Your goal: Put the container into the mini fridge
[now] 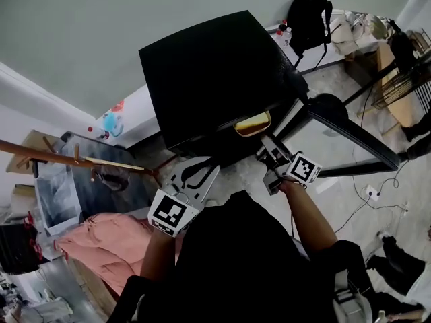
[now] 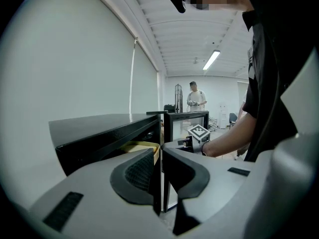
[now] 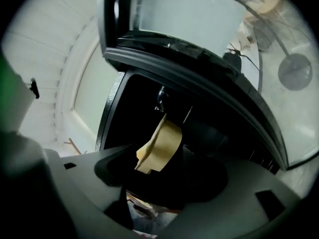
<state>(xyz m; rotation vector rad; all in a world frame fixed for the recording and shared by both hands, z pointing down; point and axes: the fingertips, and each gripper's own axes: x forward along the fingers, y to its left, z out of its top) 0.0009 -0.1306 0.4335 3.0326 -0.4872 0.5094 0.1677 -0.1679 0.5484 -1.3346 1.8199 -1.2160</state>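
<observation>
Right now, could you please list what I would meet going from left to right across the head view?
Wooden pole, left hand-held gripper, yellow container, right hand-held gripper, open fridge door.

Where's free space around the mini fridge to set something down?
Fridge top is bare, from the wall to its front edge. The floor strip between left gripper and right gripper looks free. Crowded: the fridge opening, with the container and the open right gripper at it.
</observation>
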